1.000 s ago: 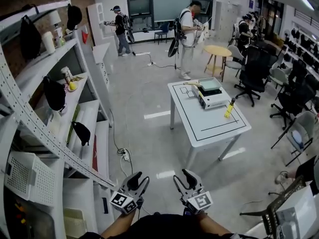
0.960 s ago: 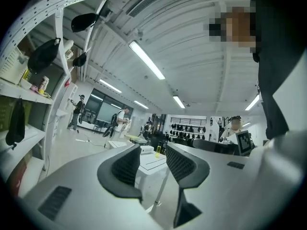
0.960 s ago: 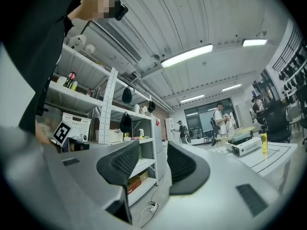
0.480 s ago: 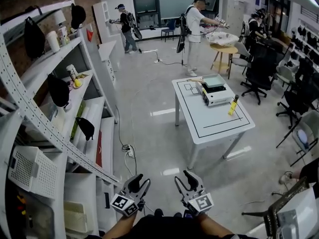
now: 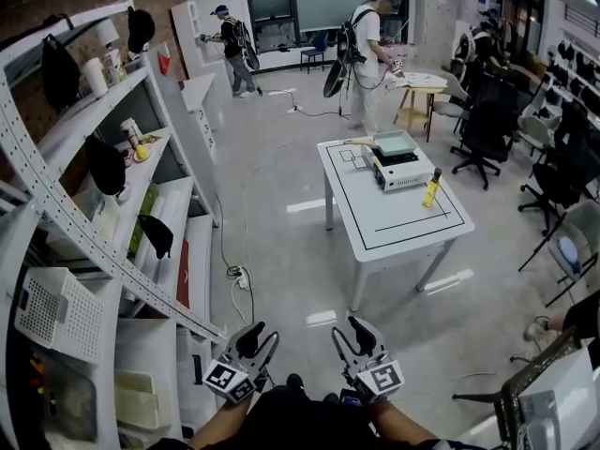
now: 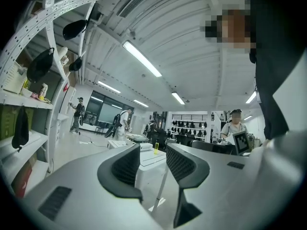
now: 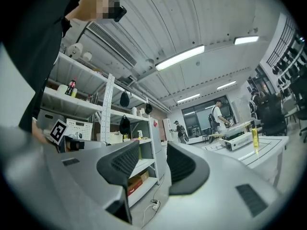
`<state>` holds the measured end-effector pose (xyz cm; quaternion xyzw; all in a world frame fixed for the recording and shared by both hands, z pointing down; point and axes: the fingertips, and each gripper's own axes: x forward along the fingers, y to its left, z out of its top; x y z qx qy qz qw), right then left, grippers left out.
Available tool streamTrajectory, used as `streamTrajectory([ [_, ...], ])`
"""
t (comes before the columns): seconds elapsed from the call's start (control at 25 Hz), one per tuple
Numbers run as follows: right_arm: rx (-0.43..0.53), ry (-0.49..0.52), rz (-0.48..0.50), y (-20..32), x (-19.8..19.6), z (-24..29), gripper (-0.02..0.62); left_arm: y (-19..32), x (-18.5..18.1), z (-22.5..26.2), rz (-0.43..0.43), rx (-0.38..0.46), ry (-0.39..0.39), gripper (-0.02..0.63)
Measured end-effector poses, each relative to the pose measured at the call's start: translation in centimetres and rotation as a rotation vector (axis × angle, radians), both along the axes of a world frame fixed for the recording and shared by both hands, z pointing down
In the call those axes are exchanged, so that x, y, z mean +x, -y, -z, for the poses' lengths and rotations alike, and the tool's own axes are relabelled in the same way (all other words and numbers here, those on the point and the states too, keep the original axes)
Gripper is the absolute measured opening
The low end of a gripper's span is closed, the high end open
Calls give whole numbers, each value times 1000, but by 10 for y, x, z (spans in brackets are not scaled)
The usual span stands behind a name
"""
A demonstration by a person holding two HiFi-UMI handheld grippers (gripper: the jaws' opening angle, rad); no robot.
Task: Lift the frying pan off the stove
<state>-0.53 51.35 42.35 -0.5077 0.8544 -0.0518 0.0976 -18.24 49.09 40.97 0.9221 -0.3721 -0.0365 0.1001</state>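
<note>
Nothing of the task is done yet: the frying pan (image 5: 394, 142) sits on the stove (image 5: 401, 172) at the far end of the white table (image 5: 403, 228), well apart from both claws. The left claw (image 5: 257, 336) and the right claw (image 5: 352, 332) hang low, jaws parted and empty. The approach to the table, the grasp and the lift all remain.

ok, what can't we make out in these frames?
- Frying pan: too small in head view; contents unreadable.
- Stove controls: too small in every view.
- Yellow bottle label: too small.
- Arms behind left gripper and right gripper: cut off by head view's bottom edge.
</note>
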Motion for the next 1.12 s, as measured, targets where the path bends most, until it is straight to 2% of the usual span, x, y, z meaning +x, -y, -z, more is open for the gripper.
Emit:
streamTrajectory([
  [0.2, 45, 43, -25, 10, 8, 20, 179, 18, 1, 8, 6, 38, 4, 169],
  [0.36, -7, -5, -13, 27, 14, 3, 179, 46, 1, 12, 14, 54, 3, 169],
  [0.56, -7, -23, -49, 68, 21, 9, 179, 98, -4, 5, 20, 42, -30, 169],
  [0.68, -35, -56, -41, 103, 16, 4, 179, 139, -9, 8, 18, 51, -57, 169],
  [0.8, -45, -75, -32, 151, 6, 11, 179, 193, -31, 19, 43, 89, -69, 169],
  [0.96, -1, -33, -52, 222, -14, 39, 179, 261, -63, 30, 48, 115, -56, 169],
  [1.12, 20, -54, -58, 283, -37, 43, 179, 312, -88, 31, 36, 111, -72, 169],
])
